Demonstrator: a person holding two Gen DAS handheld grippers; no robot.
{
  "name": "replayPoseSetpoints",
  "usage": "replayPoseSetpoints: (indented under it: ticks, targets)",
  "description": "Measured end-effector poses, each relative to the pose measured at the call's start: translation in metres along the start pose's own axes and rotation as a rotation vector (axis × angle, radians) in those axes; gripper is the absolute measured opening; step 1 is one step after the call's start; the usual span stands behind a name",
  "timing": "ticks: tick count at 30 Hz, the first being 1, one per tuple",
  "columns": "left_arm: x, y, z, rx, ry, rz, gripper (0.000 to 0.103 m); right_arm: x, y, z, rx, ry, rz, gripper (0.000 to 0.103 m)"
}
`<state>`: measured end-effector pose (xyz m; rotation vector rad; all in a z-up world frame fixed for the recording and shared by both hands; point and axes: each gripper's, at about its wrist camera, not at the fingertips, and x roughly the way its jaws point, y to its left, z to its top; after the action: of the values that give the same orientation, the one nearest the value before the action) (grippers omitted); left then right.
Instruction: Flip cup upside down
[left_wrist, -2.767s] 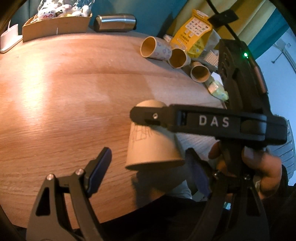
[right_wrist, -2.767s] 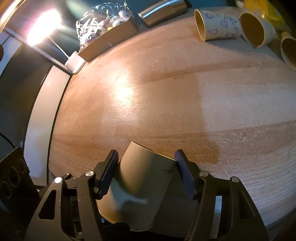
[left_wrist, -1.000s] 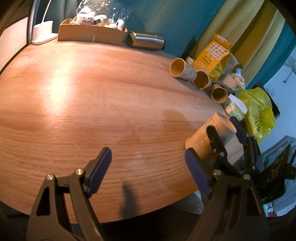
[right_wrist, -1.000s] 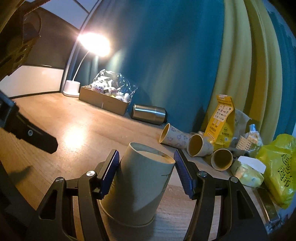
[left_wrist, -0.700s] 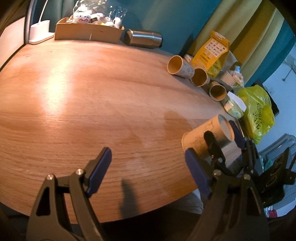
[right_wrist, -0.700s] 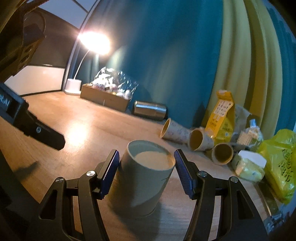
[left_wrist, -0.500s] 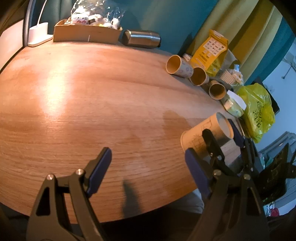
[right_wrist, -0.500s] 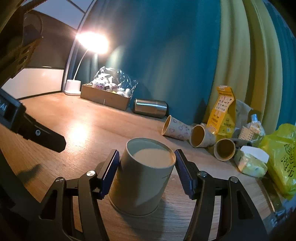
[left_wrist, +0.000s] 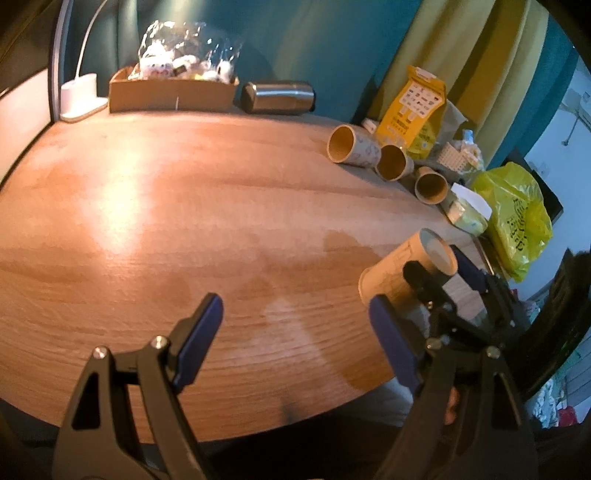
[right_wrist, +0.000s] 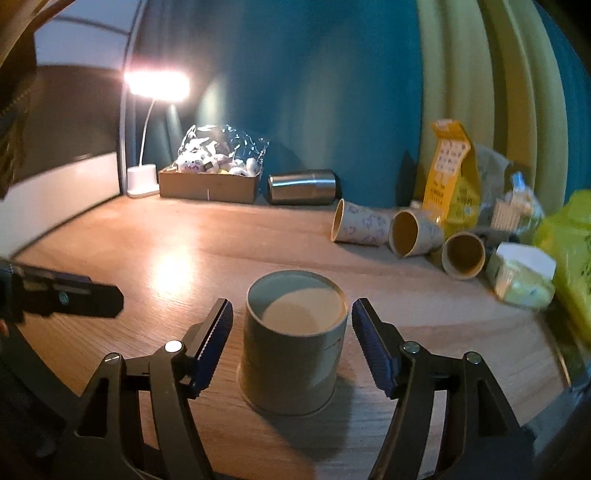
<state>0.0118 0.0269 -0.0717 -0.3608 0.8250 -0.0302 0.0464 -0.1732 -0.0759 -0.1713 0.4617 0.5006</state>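
Note:
A plain beige paper cup (right_wrist: 295, 343) stands upside down on the wooden table (right_wrist: 166, 258), wide rim on the wood and base facing up. My right gripper (right_wrist: 292, 341) is open, its fingers on either side of the cup with a gap on each side. The cup also shows in the left wrist view (left_wrist: 402, 273) near the table's right front edge, with the right gripper (left_wrist: 443, 269) around it. My left gripper (left_wrist: 295, 332) is open and empty over the table's front, to the left of the cup.
Three paper cups (right_wrist: 362, 223) lie on their sides at the back right. A steel tumbler (right_wrist: 303, 186), a cardboard box of toys (right_wrist: 210, 184), a lamp base (right_wrist: 140, 181), a yellow pouch (right_wrist: 450, 173) and a yellow bag (right_wrist: 569, 240) line the back and right.
The right gripper turned the cup over, set it rim-down on the table and opened off it. The left gripper stayed open and drew back to the left.

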Motion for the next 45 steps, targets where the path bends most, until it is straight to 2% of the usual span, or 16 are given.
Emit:
replayPoseSetpoints:
  ticks: [5, 11, 21, 28, 45]
  targets:
    - [-0.011, -0.012, 0.000, 0.048, -0.047, 0.032, 0.083, -0.011, -0.007, 0.014, 0.058, 0.042, 0.032, 0.070]
    - [-0.025, -0.027, 0.005, 0.102, -0.115, 0.115, 0.083, -0.021, -0.023, 0.029, 0.141, 0.107, 0.055, 0.070]
    - [-0.043, -0.041, 0.007, 0.149, -0.153, 0.162, 0.083, -0.044, -0.028, 0.039, 0.144, 0.081, 0.051, 0.070]
    - [-0.051, -0.047, 0.008, 0.146, -0.174, 0.205, 0.083, -0.053, -0.028, 0.046, 0.147, 0.081, 0.068, 0.070]
    - [-0.046, -0.051, 0.006, 0.155, -0.153, 0.254, 0.083, -0.045, -0.027, 0.041, 0.146, 0.115, 0.090, 0.070]
